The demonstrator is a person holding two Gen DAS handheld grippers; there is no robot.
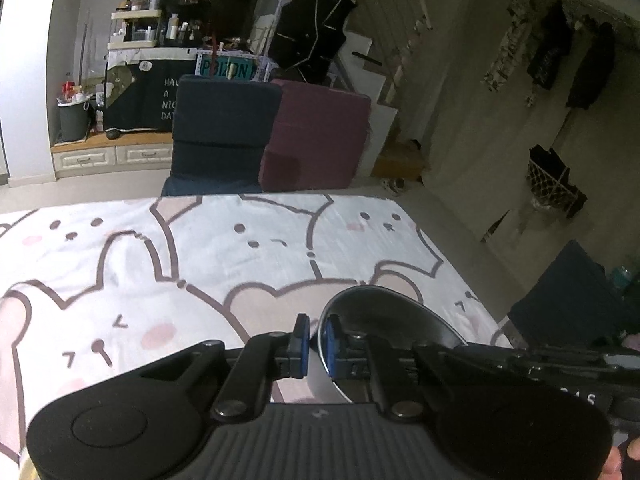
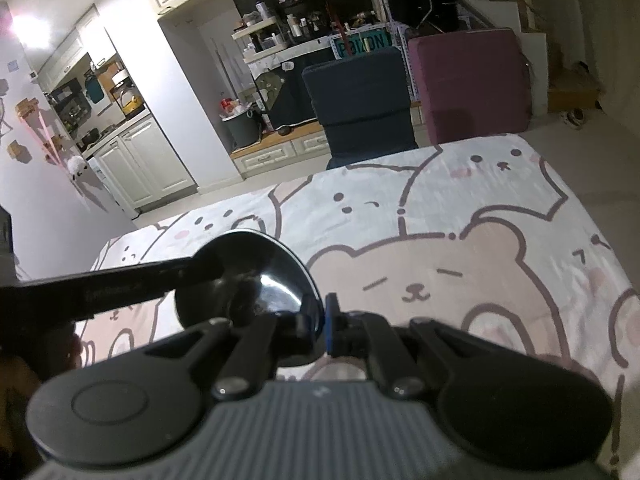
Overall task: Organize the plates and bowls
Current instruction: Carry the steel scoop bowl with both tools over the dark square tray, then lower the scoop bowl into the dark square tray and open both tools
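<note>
A: Both views look over a tabletop under a bear-print cloth. One dark, glossy bowl is carried between the two grippers, above the cloth.

B: Grip state?

A: Left gripper: jaws closed on the bowl's left rim, blue pads either side of the thin wall. Right gripper: same, jaws pinched on the right rim. In the right view the bowl sits left of the jaws; in the left view it sits right of them. So the bowl spans the gap, each hand on an opposite edge.

B: Tilt?

A: Rim is roughly level from side to side, the opening facing up and slightly towards the cameras. Both grippers point downward and forward. The black arm crossing in over the bowl in the right view is the left tool's body.

B: Which hand is nearer?

A: Neither; the hold is symmetric. The line between the two grips runs left to right across the bowl, so any set-down has to keep both hands moving together or the rim twists in the pads.

B: Where does it go?

A: Can't tell. No plates, other bowls or rack are visible on the cloth. Far off are a dark chair, a maroon one and cluttered shelves. My judgement: mid-carry, destination out of frame.
</note>
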